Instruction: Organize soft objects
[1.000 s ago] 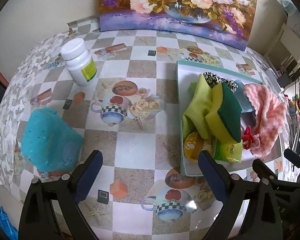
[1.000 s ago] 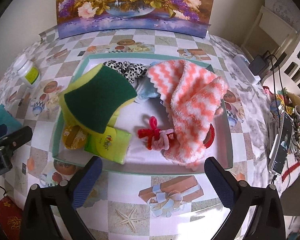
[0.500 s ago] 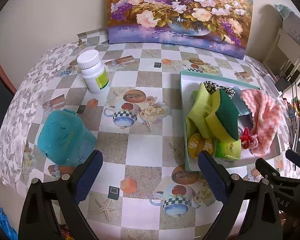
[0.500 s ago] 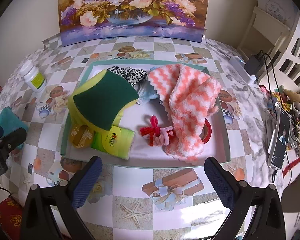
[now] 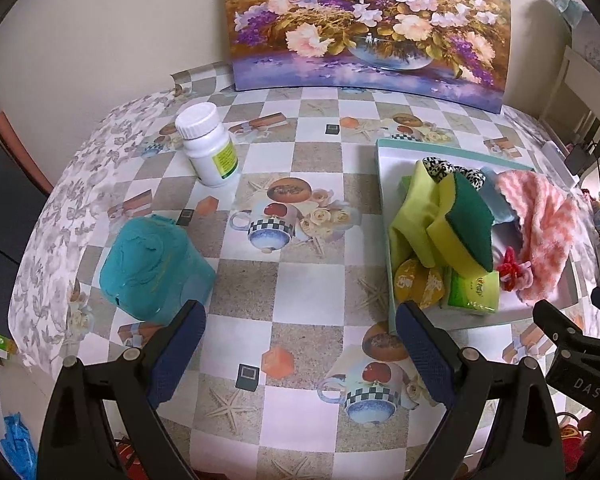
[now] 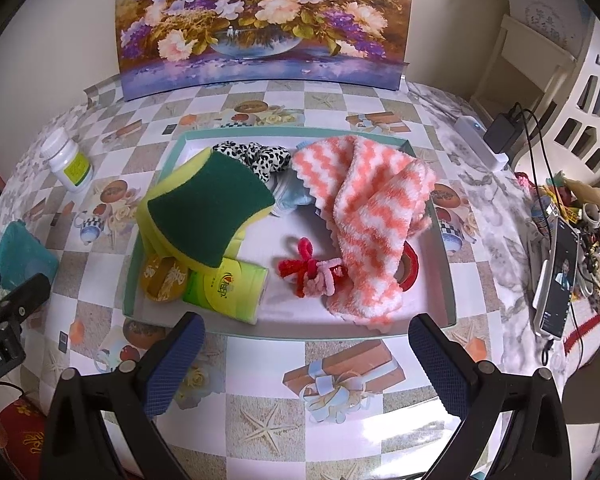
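Sponge [image 6: 210, 210] tilted in tray [image 6: 440, 240], long axis pointing away.

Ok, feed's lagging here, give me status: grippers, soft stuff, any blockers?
Left gripper open, empty. Right gripper open, empty. Soft items piled in tray; teal sponge outside on table. White bottle beyond it, not blocking.

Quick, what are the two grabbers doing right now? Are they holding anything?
Left hand-held gripper: open, holding nothing, above the table.
Right hand-held gripper: open, holding nothing, in front of the tray.
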The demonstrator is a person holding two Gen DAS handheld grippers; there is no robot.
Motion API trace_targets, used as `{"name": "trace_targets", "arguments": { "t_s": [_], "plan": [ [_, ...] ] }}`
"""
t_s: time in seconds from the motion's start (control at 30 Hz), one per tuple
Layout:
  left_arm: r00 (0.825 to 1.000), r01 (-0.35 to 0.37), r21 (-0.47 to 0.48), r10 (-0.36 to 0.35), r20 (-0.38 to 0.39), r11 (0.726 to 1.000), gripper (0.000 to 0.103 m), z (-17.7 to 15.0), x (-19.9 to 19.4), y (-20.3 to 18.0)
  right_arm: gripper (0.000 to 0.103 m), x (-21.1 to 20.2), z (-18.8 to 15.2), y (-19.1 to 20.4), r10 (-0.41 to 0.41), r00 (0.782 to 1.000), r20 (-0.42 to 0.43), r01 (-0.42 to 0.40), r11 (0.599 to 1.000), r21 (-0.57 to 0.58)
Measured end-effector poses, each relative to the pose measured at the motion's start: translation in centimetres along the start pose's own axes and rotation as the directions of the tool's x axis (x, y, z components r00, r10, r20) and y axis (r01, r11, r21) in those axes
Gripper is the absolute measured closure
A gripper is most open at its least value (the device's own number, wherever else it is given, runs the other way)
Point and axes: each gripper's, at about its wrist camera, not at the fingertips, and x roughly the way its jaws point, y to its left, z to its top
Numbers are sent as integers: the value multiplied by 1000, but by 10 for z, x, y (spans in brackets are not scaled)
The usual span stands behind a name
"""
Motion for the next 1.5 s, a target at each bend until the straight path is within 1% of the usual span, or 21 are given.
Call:
{"name": "trace_targets", "arguments": {
  "t_s": [0.4,0.67,0.87,1.27,1.5],
  "plan": [
    [999,0,-2,0,-39,1000,7,1,9,2,0,0,3,-1,2,1000,11,-2,1000,-1],
    [998,-8,-2,8,-57,1000,7,1,14,5,0,5,3,1,3,1000,1,-3,1000,-8],
    [996,8,-13,-9,-87,1000,7,0,19,8,0,7,4,4,1,1000,1,-1,1000,-15],
    [994,9,-8,-10,-104,1000,7,-1,22,8,0,9,4,6,3,1000,-4,-3,1000,-24],
    [993,8,-26,-11,-119,1000,7,-1,25,13,0,11,4,8,3,1000,-5,-3,999,-33]
  ]
}}
